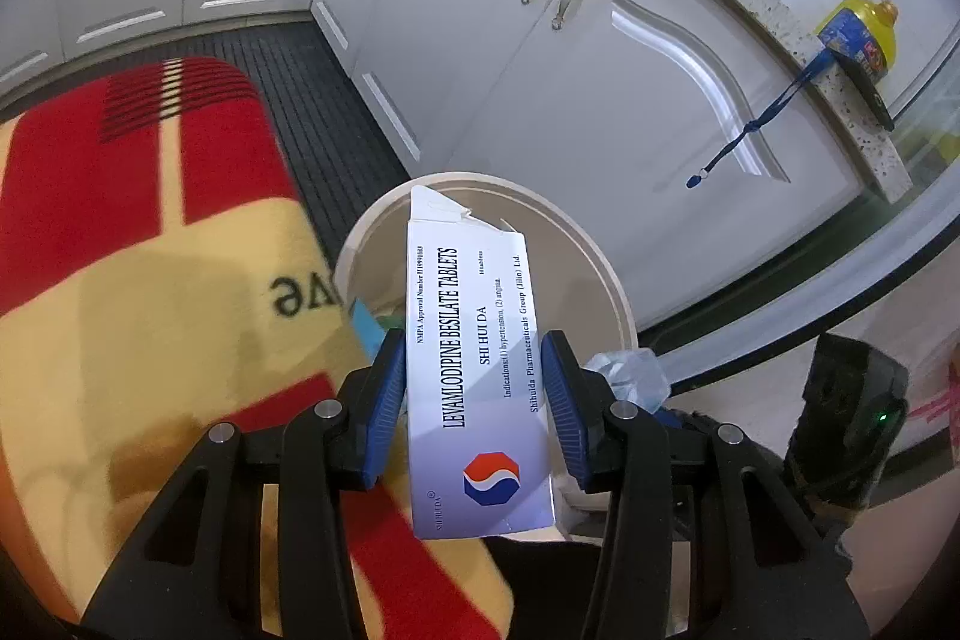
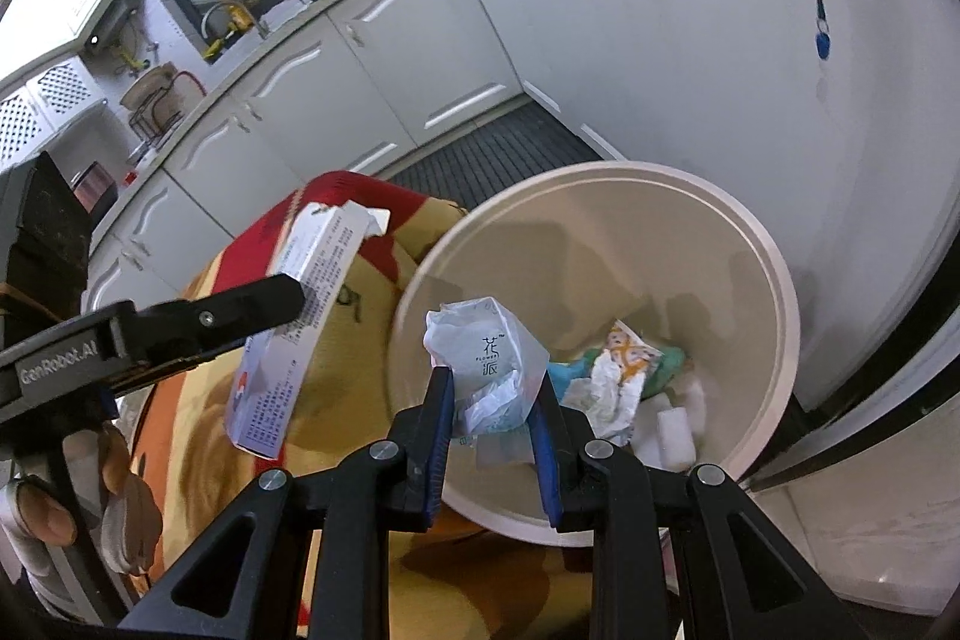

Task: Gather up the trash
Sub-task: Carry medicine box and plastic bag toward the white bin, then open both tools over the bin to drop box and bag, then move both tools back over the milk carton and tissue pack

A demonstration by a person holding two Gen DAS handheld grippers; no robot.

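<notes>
Nearest our lens, the left gripper was clamped on a white tablet box, its blue pads pressed to both long sides, the box upright with its torn flap pointing toward the bin. We saw that cream round bin standing on the floor beside the red and yellow mat, against the white cabinets. Our right gripper was closed tight on a crumpled tissue packet, held over the bin's near rim, with wrappers lying inside below.
</notes>
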